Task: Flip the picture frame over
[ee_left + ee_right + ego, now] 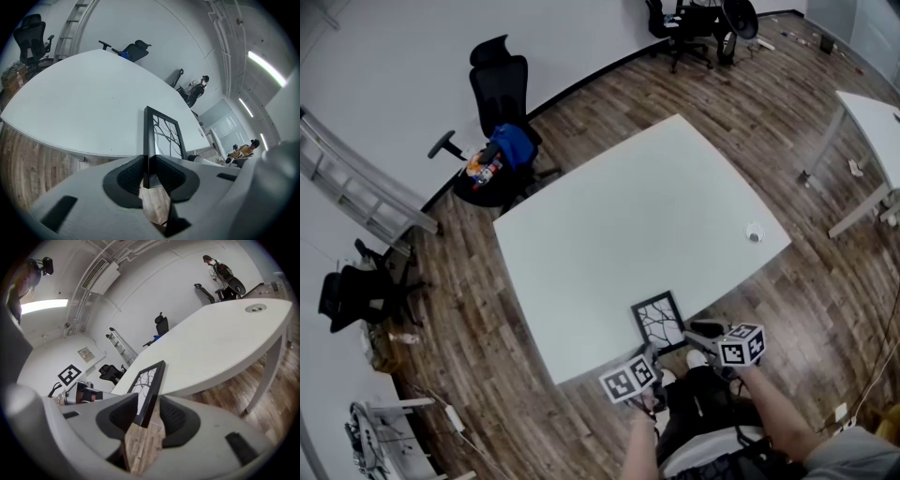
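Frame: the picture frame [657, 322] is at the near edge of the table [628, 216], bottom middle of the head view, poking out over the floor.
Left claw: the left gripper [149, 174] pinches the frame's edge tight.
Right claw: the right gripper [149, 420] is wide apart, with a frame corner between its jaws, not squeezed.
Room: the white top spreads toward the upper part of the head view.

one picture frame [658, 322], one table [656, 206] (two claws [651, 356] [696, 330])

White table [656, 206], wood floor [487, 347], black office chair [499, 75], white wall [384, 75]
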Action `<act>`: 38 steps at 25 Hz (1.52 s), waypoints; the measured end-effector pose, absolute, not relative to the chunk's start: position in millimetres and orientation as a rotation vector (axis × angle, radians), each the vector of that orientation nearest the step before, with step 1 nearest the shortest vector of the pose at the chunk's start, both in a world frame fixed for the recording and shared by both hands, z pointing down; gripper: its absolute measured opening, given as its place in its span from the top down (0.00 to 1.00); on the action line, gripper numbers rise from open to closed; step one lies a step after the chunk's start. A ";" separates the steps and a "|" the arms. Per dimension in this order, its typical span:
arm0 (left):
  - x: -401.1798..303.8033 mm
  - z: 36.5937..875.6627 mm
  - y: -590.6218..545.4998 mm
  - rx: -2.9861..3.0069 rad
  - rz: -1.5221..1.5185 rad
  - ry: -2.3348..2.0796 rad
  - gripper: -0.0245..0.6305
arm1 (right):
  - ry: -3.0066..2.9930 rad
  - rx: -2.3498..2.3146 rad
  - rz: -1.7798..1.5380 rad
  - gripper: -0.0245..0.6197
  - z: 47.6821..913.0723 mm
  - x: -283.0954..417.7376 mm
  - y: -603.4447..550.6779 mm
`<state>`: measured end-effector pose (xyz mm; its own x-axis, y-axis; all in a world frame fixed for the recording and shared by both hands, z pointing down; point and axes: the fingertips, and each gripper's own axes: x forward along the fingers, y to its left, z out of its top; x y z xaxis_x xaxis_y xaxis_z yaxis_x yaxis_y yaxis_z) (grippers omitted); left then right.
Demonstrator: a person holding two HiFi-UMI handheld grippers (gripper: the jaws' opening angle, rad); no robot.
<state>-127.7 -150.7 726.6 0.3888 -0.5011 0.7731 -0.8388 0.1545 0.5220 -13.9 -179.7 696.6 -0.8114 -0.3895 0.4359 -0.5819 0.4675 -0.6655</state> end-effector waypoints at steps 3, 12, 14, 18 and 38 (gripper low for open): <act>-126.6 728.0 -149.8 1.498 0.368 -1.259 0.84 | -2.480 0.755 1.337 0.71 705.2 -21.7 -172.4; -125.9 726.9 -149.8 1.501 0.363 -1.256 0.84 | -2.463 0.654 1.508 0.71 715.5 -32.0 -164.0; -125.5 727.6 -149.3 1.499 0.358 -1.255 0.84 | -2.462 0.643 1.528 0.74 714.4 -31.7 -162.9; -125.2 726.3 -149.3 1.501 0.354 -1.245 0.84 | -2.457 0.653 1.575 0.76 709.6 -31.0 -164.3; -126.6 707.6 -162.6 1.617 0.406 -1.316 0.83 | -2.402 0.752 1.503 0.83 696.9 -25.4 -171.2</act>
<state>-126.6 -162.6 707.6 0.3589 -0.5569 0.7490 -0.8821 0.0601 0.4673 -25.4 -171.2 696.9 -0.8480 -0.3088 0.4308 -0.5224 0.3500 -0.7775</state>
